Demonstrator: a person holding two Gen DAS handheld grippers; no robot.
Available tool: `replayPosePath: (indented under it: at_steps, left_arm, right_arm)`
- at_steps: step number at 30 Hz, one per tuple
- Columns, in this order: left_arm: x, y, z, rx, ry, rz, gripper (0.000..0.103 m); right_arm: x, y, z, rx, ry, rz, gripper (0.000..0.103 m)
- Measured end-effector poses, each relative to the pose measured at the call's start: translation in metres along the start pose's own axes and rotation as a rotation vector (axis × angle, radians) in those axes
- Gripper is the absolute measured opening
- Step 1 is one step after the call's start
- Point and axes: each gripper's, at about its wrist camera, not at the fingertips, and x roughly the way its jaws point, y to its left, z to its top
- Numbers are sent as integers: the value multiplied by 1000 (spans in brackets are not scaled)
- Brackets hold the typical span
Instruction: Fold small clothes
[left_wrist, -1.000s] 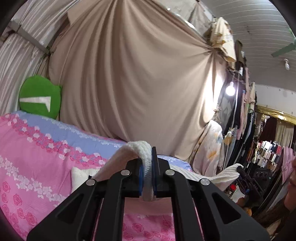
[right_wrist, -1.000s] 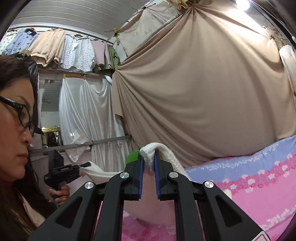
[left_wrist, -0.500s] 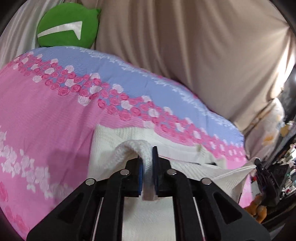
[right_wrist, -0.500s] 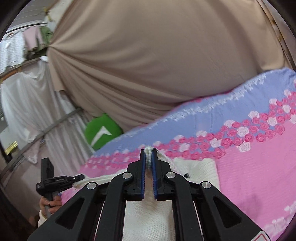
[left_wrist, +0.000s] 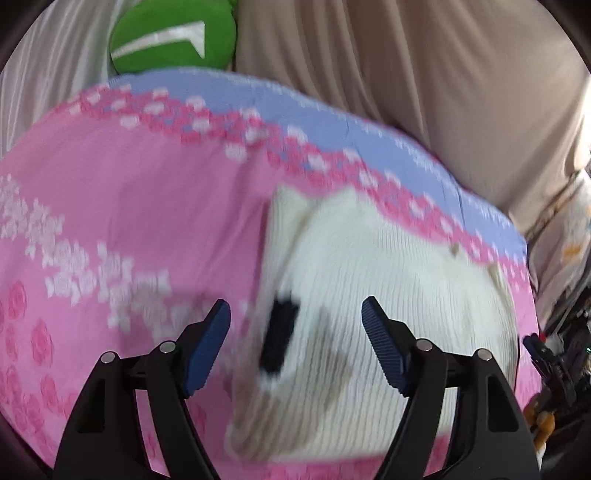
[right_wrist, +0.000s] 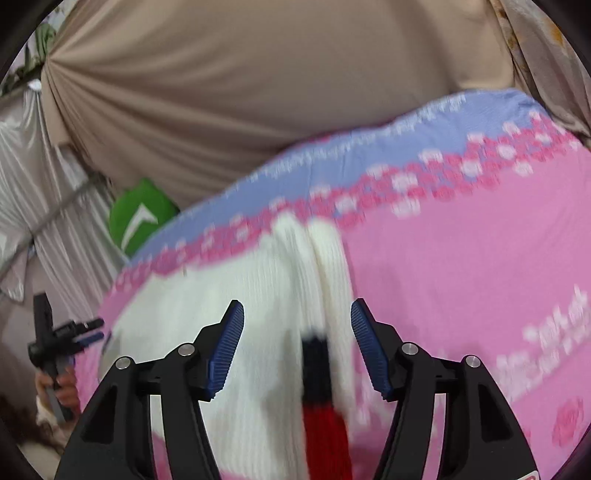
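A small white ribbed knit garment (left_wrist: 388, 295) lies spread on the pink flowered bedsheet (left_wrist: 129, 206). It has a black patch (left_wrist: 279, 338) near its left side. My left gripper (left_wrist: 295, 314) is open and empty just above it. In the right wrist view the same garment (right_wrist: 258, 314) shows a black and red stripe (right_wrist: 321, 398) and a raised fold. My right gripper (right_wrist: 297, 314) is open and empty above that stripe. The left gripper (right_wrist: 88, 330) also shows at the far left of the right wrist view.
The sheet has a lilac band (left_wrist: 332, 122) along its far edge. A green cushion (left_wrist: 173, 33) sits at the back left. A beige curtain (right_wrist: 258, 92) hangs behind the bed. Hanging clothes and clutter (left_wrist: 561, 258) stand to the right.
Both grippers were shut on the garment's edge and held it up. They lowered it onto the bed, then both opened and let go. The garment now lies flat.
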Motion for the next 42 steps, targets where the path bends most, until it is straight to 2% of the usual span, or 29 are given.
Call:
replayPosePath:
  at_steps: [3,4,6,7,8,9,13,14,17,21,22,24,26,27,28,29,30,31,33,36,37,38,39,40,41,42]
  left_arm:
    - [8,-4,-18,13,79,-15,70]
    - [8,-7,-25,26,88,-7,66]
    - [9,-10,-32,57,91,27,50]
    - [8,-10,-35,67,95,53,30]
    - [6,-9,-36,66,97,53,10]
    - [3,-7,-37,52,100,32,10]
    - [-25,-1,-36,50,52,45,9]
    - [-30,1,-38,49,54,50,9]
    - [-30,13,-47,39,91,90,9]
    - [-10,34,-63,-39,170,82,9]
    - [-11,35,-64,-34,164,82,10]
    - [-22,28,-59,-26,129,63,11]
    - [-37,17,-47,1,64,42,12]
    - [-46,8,-37,30,6,35,14]
    - [-51,0,-28,55,-37,27,27]
    - [-53,-7,-17,70,-71,21,50]
    - [-52,-13,-6,74,-106,12,58]
    - [-46,-19,6,77,-135,0,64]
    - [-18,-28,27,80,-113,-20,67]
    - [31,-30,43,38,-18,-46,67]
    - [49,-28,46,10,15,-35,67]
    - [58,-26,47,2,23,-34,62]
    - [67,-26,48,5,25,-22,56]
    - [71,-27,47,17,27,-7,36]
    - [72,-27,47,28,28,-4,10]
    - [71,-26,48,16,26,-27,8]
  right_arm:
    - [4,0,-23,-6,83,4,60]
    - [4,3,-31,-21,100,12,60]
    - [2,12,-40,-60,105,12,57]
    - [-1,17,-44,-87,95,8,51]
    - [-4,20,-45,-100,91,13,23]
    - [-8,22,-45,-99,88,17,9]
    - [-49,24,-35,-50,-29,81,8]
    - [-55,23,-34,-48,-34,81,8]
    - [-57,9,-41,-46,14,-16,8]
    - [-29,-13,-68,-29,153,-129,8]
    - [-27,-13,-70,-36,149,-132,8]
    - [-33,-11,-61,-25,122,-123,13]
    - [-45,-3,-39,-26,31,-116,19]
    - [-48,1,-29,-29,-2,-109,34]
    - [-50,7,-14,-33,-48,-84,44]
    - [-49,13,-1,-37,-88,-52,58]
    - [-46,17,11,-44,-113,-24,65]
    - [-37,23,24,-59,-127,-2,66]
    - [-12,29,43,-66,-113,-12,67]
    - [35,31,58,-39,-39,-2,67]
    - [50,31,59,-39,-10,-15,67]
    - [62,34,60,-54,13,-39,66]
    - [70,37,57,-80,29,-62,56]
    - [76,41,56,-109,36,-86,45]
    - [78,44,56,-134,38,-103,17]
    - [76,48,58,-145,26,-95,8]
